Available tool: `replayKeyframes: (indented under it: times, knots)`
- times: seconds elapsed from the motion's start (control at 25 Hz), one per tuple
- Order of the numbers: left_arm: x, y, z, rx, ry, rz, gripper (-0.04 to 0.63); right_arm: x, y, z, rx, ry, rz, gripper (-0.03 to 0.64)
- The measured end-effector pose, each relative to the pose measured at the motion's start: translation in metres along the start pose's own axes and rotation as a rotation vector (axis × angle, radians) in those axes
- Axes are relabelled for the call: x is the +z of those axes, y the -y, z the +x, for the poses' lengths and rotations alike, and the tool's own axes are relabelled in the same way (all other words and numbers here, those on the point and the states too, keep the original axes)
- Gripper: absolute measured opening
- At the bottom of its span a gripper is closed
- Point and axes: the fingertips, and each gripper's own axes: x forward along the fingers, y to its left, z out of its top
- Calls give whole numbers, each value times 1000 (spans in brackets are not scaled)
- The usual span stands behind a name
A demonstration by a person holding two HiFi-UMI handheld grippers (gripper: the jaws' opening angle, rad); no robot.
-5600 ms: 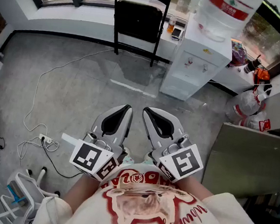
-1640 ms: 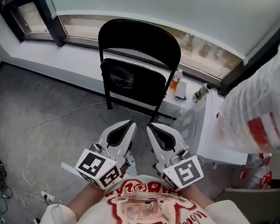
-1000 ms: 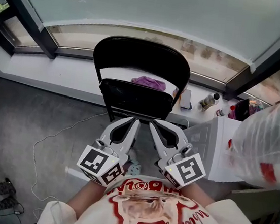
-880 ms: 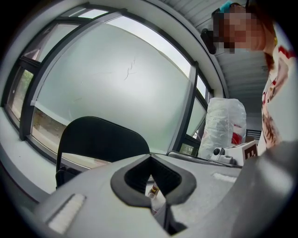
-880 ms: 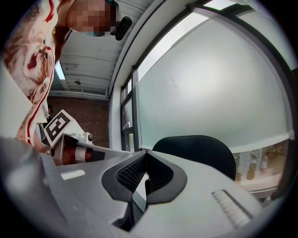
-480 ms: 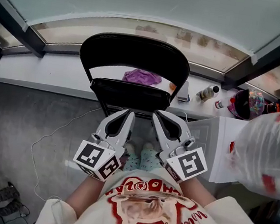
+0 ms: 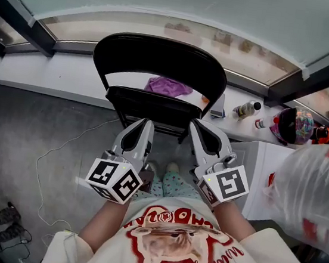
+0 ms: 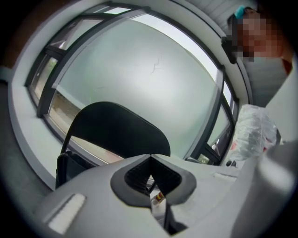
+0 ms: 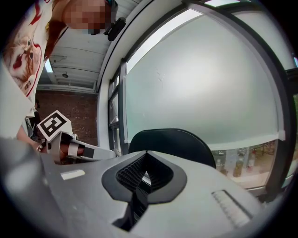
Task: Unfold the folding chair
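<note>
The black folding chair [image 7: 161,61] stands folded against the window sill, its seat [image 7: 153,104] tipped up close under the rounded backrest. My left gripper [image 7: 144,121] and right gripper [image 7: 200,126] point at the seat's lower edge, one near each end; I cannot tell if they touch it. Both are shut with nothing between the jaws. The backrest [image 8: 116,130] rises above the left gripper [image 8: 150,157] in the left gripper view. In the right gripper view the backrest [image 9: 172,142] sits just behind the right gripper [image 9: 146,153].
A purple cloth [image 7: 169,87], bottles [image 7: 248,109] and a colourful round object [image 7: 293,124] lie on the sill behind the chair. A white water dispenser [image 7: 261,176] with its big jug [image 7: 319,190] stands close at the right. A cable [image 7: 60,144] trails over the grey floor at the left.
The chair has come much closer as the person walked up to it. Both grippers, still shut, have moved forward and slightly apart to the seat's lower edge.
</note>
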Motion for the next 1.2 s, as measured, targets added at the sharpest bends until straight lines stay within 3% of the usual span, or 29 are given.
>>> replayKeyframes:
  times: [0.08, 0.2, 0.4, 0.6, 0.96, 1.2]
  knots:
    - [2, -9, 3, 33, 26, -54, 0, -4, 8, 0, -17, -5, 4, 23]
    - [3, -19, 8, 84, 48, -60, 1, -6, 21, -1, -48, -12, -5, 21]
    - [-9, -42, 17, 173, 79, -171, 1, -21, 42, -3, -90, -43, -6, 23]
    - [-21, -54, 24, 205, 72, -245, 0, -31, 57, -6, -125, -68, 5, 23]
    - [-29, -65, 25, 232, 56, -268, 0, -38, 65, -1, -144, -69, 29, 23]
    - [-52, -90, 43, 275, 71, -483, 39, -50, 81, 4, -191, -95, 42, 23]
